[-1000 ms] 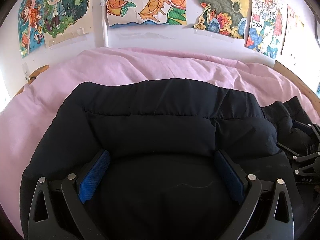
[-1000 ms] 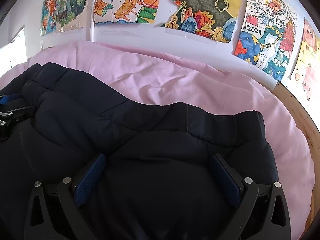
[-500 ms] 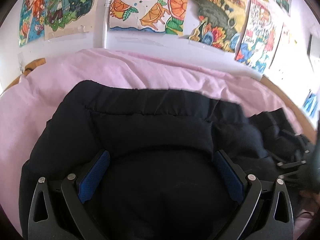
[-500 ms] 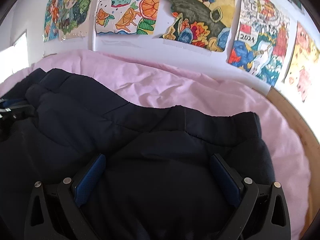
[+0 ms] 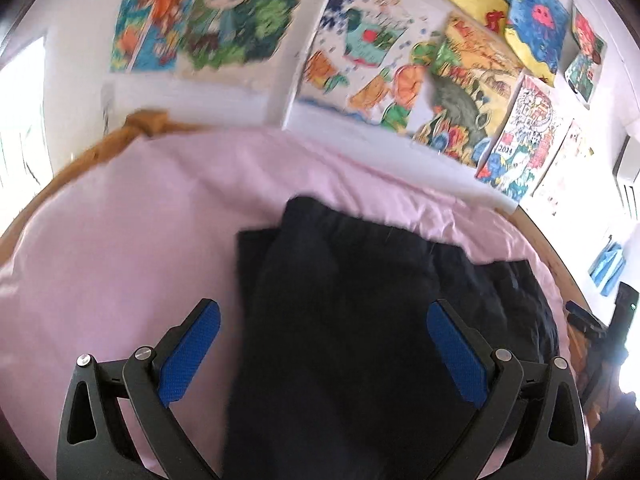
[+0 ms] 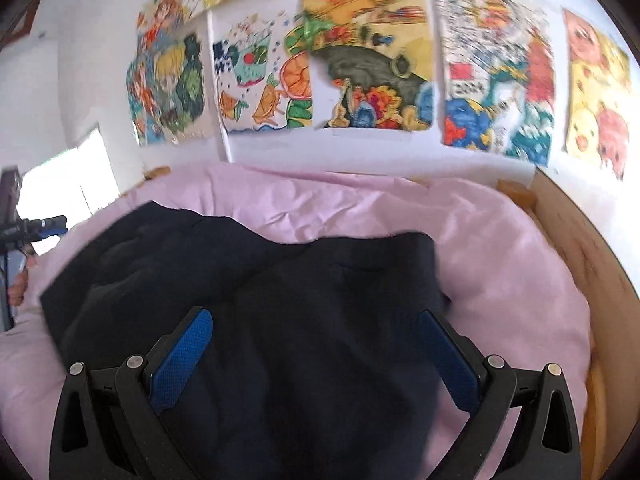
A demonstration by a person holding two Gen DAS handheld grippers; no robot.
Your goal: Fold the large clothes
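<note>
A black padded jacket [image 5: 360,320] lies folded in a thick bundle on the pink bedding [image 5: 120,260]. My left gripper [image 5: 322,306] hovers over the bundle's left edge, open wide, its left blue pad [image 5: 188,354] over pink bedding and nothing between the fingers. In the right wrist view the same jacket [image 6: 260,280] spreads below my right gripper [image 6: 314,316], which is also open wide and holds nothing. The left gripper [image 6: 36,226] shows at that view's far left edge, with a person's hand [image 6: 18,288] under it.
A wooden bed frame [image 6: 580,264] curves round the right side and the far left corner [image 5: 120,136]. Colourful drawings [image 6: 368,80] cover the white wall behind the bed. A bright window [image 6: 64,184] is at the left.
Both grippers have lifted up and back off the jacket, still open. The left one has also swung left, so pink bedding now shows under its left finger.
</note>
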